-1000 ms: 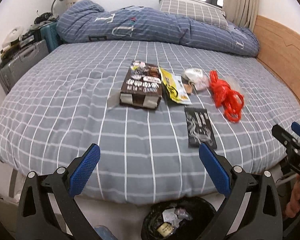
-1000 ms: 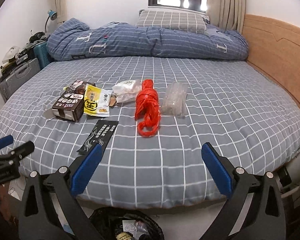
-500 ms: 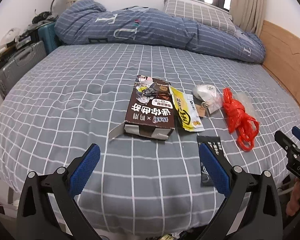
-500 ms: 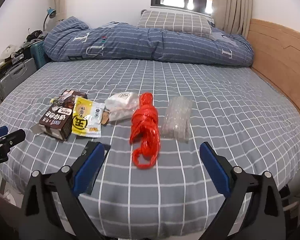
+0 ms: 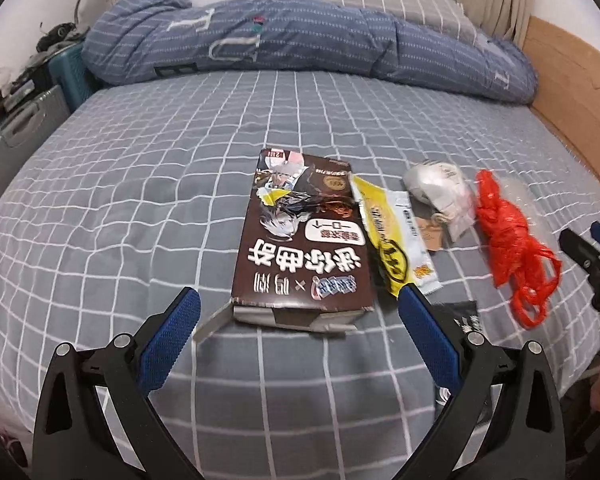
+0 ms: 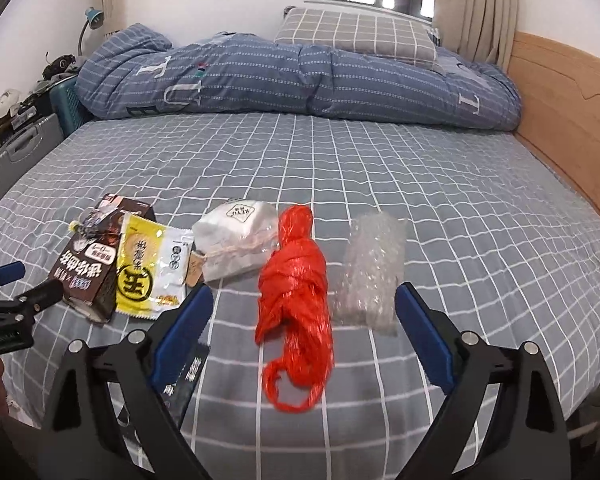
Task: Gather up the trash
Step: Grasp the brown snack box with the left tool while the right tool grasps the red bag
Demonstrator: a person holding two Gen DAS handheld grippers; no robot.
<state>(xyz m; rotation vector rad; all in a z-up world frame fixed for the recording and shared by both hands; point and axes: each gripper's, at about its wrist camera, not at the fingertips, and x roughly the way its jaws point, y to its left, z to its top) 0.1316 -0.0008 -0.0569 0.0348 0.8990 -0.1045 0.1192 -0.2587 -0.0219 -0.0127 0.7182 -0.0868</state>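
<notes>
A row of trash lies along the near edge of the bed (image 6: 380,168), on its grey checked sheet. Farthest left is a brown carton (image 5: 300,248) lying flat, its opened end toward the near edge. Touching its right side is a yellow snack wrapper (image 6: 148,268), and just beside that a white plastic bag (image 6: 236,240) with a small brown tag at its lower left corner. Next comes a bundled red plastic bag (image 6: 296,296), then a clear bubble-wrap piece (image 6: 372,272) just right of it. A black sachet (image 5: 466,316) lies nearest the bed's near edge, in front of the yellow wrapper.

The left hand-held gripper (image 5: 296,320) hovers at the carton's near end, jaws spread wide and holding nothing. The right hand-held gripper (image 6: 304,332) hangs over the red bag's lower part, jaws likewise wide apart and empty.
</notes>
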